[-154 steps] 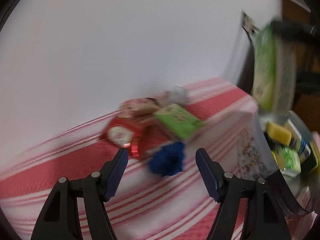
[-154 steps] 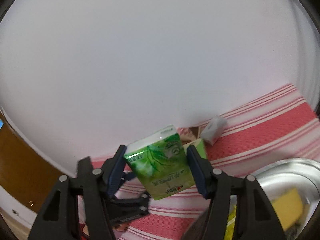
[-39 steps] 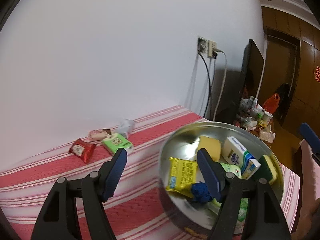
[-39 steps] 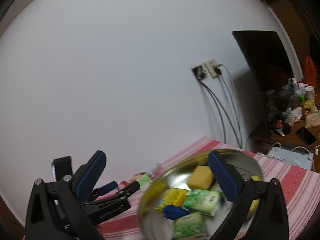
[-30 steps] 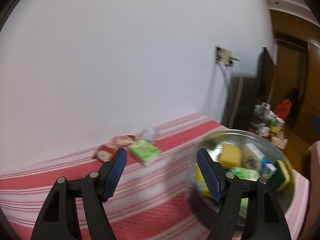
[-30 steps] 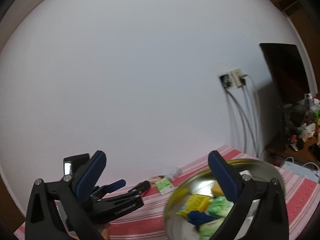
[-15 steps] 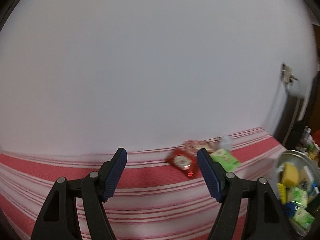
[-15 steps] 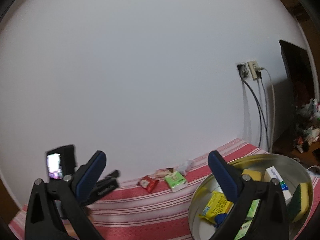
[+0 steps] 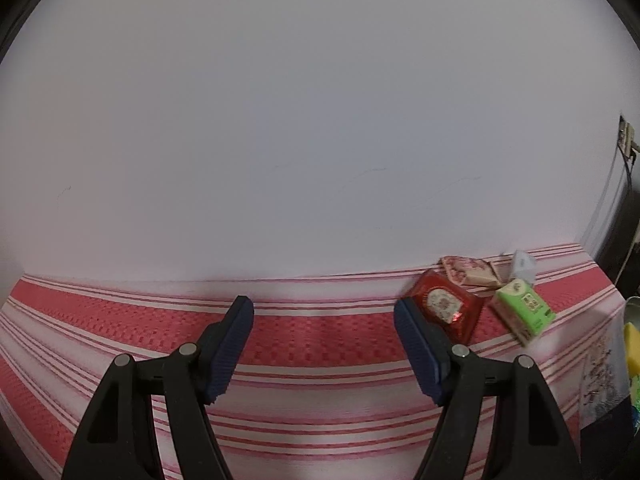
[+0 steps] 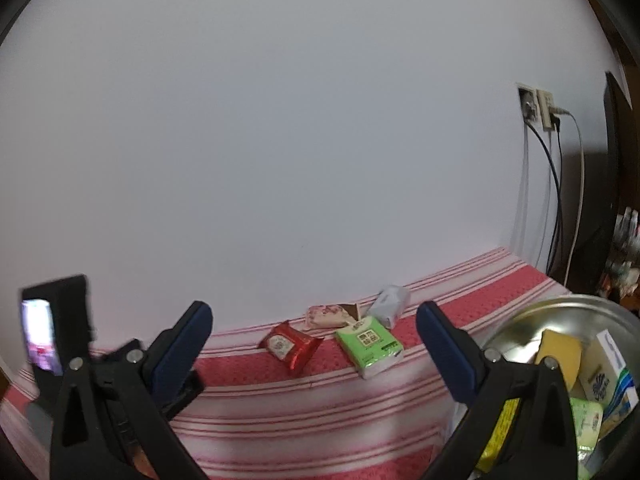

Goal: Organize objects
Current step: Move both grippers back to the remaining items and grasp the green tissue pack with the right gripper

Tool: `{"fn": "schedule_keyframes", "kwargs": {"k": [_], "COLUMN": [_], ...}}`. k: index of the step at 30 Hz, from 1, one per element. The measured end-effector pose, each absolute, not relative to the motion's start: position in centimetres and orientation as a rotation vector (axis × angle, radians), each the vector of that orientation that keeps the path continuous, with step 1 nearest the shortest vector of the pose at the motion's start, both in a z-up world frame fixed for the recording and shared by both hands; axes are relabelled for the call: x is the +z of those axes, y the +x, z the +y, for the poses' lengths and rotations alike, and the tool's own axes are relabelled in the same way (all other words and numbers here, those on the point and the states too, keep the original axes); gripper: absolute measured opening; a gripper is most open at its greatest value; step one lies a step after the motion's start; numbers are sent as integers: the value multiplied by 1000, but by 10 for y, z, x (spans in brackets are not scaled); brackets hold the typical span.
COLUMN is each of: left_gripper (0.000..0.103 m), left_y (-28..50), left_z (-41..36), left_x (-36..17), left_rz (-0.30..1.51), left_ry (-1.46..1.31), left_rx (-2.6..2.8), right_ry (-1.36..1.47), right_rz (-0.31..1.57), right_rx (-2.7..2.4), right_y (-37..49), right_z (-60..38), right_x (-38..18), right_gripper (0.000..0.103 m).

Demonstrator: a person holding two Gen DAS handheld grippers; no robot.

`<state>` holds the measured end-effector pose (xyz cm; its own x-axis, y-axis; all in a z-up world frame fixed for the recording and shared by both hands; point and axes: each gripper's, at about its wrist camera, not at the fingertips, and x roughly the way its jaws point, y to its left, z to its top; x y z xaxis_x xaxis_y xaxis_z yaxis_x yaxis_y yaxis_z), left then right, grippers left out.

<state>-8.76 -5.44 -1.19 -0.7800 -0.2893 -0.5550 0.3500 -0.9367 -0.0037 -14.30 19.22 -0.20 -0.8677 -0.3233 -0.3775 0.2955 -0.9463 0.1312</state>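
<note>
now | left tongs point(image 9: 323, 320) wide, empty | right tongs point(image 10: 314, 328) wide, empty | red packet point(image 10: 290, 344) on striped cloth point(image 10: 320, 408)

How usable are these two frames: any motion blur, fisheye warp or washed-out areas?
Left wrist: sharp centre; slight smear on the green packet near the right edge; cloth stripes bow. Right wrist: the left gripper and its lit screen are smeared; the metal bowl is soft; packets are readable; the wall is flat, pale.

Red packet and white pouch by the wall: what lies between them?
The pink-patterned packet, behind the green pack, lies between the red packet and white pouch. Right wrist view.
</note>
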Motion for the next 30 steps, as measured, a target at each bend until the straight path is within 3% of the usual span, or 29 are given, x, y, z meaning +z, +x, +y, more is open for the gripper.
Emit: {"fn": "schedule_keyframes", "kwargs": {"k": [4, 7, 11, 15, 17, 27, 30], "left_gripper": [75, 75, 74, 74, 74, 74, 75], "left_y": [-94, -99, -103, -109, -117, -139, -146], "left_z": [-59, -57, -58, -64, -63, -75, -79], "left_x": [-21, -25, -28, -33, -38, -45, -49], "left_rz": [164, 156, 154, 201, 201, 230, 247], "left_ry": [847, 867, 889, 947, 979, 1048, 1052], "left_rx": [-2650, -2644, -2636, -2635, -2631, -2603, -2590], "right_ry": [669, 742, 843, 917, 953, 1136, 1074], "right_rz": [-92, -101, -96, -90, -91, 180, 288], "right_rx": [-2769, -2756, -2754, -2765, -2761, -2806, -2774], "right_y": [-168, -186, -208, -223, -230, -259, -254], "right_z": [188, 187, 188, 194, 197, 177, 163], "right_x": [-16, -30, -47, -58, -63, -84, -80], "right_gripper": [93, 93, 78, 86, 98, 103, 95]}}
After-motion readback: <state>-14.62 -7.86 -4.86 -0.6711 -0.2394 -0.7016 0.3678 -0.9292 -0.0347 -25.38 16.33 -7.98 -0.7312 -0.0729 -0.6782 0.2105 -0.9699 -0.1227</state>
